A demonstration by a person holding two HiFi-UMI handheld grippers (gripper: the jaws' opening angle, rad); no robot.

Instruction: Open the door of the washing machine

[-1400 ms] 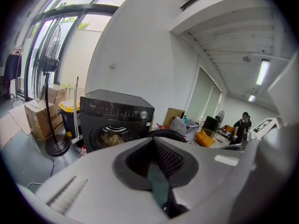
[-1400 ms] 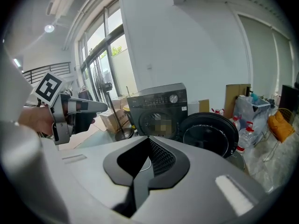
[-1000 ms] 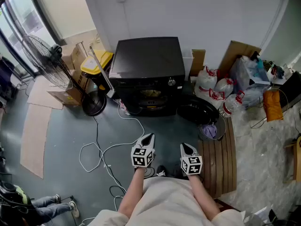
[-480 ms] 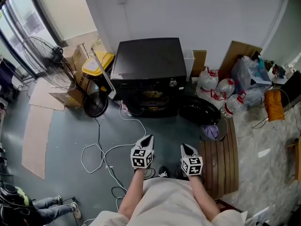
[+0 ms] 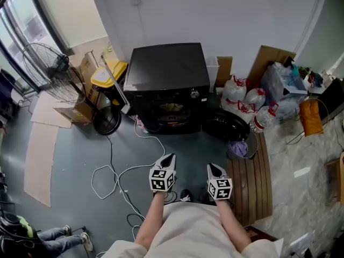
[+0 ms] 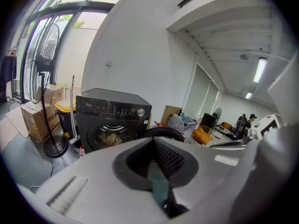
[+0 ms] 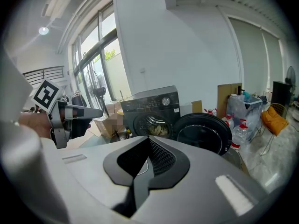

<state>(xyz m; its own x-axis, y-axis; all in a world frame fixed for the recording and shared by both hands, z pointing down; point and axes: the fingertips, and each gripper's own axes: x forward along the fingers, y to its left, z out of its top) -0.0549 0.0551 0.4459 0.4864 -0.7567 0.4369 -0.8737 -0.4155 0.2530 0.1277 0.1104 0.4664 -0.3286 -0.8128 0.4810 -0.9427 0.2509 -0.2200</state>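
Note:
A black front-loading washing machine (image 5: 167,71) stands against the white wall. Its round door (image 5: 224,125) hangs swung wide open to the right, and laundry shows inside the drum (image 5: 173,110). The machine (image 6: 112,120) and its open door (image 7: 202,133) also show in both gripper views. My left gripper (image 5: 170,158) and right gripper (image 5: 213,168) are held close to my body, well short of the machine, pointing toward it. Both are shut with nothing between the jaws.
A standing fan (image 5: 59,71), cardboard boxes (image 5: 80,69) and a yellow-lidded bin (image 5: 110,74) stand left of the machine. White cables (image 5: 121,173) trail across the grey floor. Bags and water bottles (image 5: 252,109) pile at the right, beside a wooden slatted board (image 5: 252,179).

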